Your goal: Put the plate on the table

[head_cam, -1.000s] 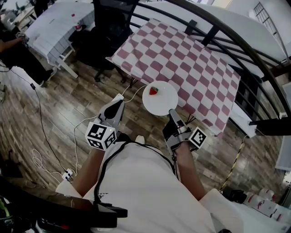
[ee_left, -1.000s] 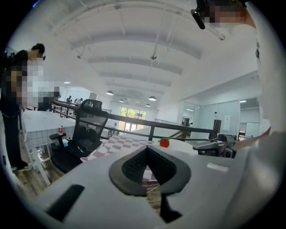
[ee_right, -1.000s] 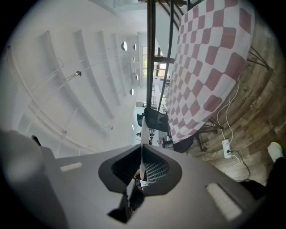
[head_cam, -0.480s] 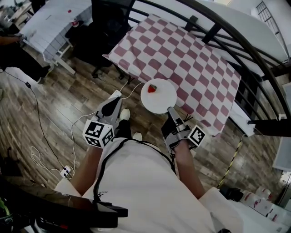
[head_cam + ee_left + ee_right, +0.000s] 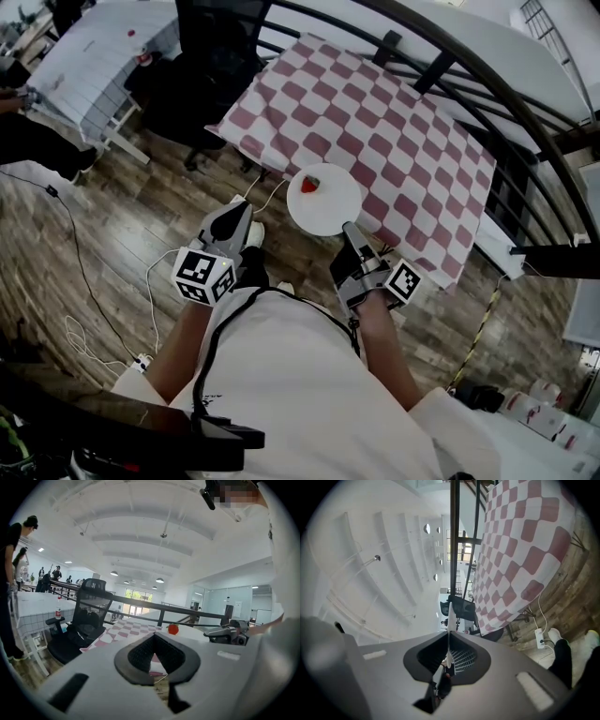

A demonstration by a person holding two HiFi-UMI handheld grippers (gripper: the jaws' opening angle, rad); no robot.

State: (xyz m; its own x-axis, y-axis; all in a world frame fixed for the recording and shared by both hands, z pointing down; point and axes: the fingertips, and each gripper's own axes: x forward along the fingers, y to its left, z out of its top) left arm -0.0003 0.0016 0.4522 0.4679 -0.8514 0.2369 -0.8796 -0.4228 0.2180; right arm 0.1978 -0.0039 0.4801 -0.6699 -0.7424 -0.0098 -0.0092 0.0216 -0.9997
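The table [image 5: 375, 122] is draped in a red-and-white checked cloth [image 5: 441, 187] that hangs over its near edge. It stands on a wood-plank floor [image 5: 122, 216]. On the floor, a black chair [image 5: 202, 75] stands just beside the table's left corner. A white cable [image 5: 148, 300] runs to a power strip [image 5: 141, 360], and a black cable [image 5: 82, 262] trails further left. A white side table [image 5: 98, 61] stands beyond the chair.

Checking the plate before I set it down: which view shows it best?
Head view: the whole plate, strawberry on it, rim pinched by the right claw. Right gripper view shows it only edge-on; left gripper view, just a low sliver.
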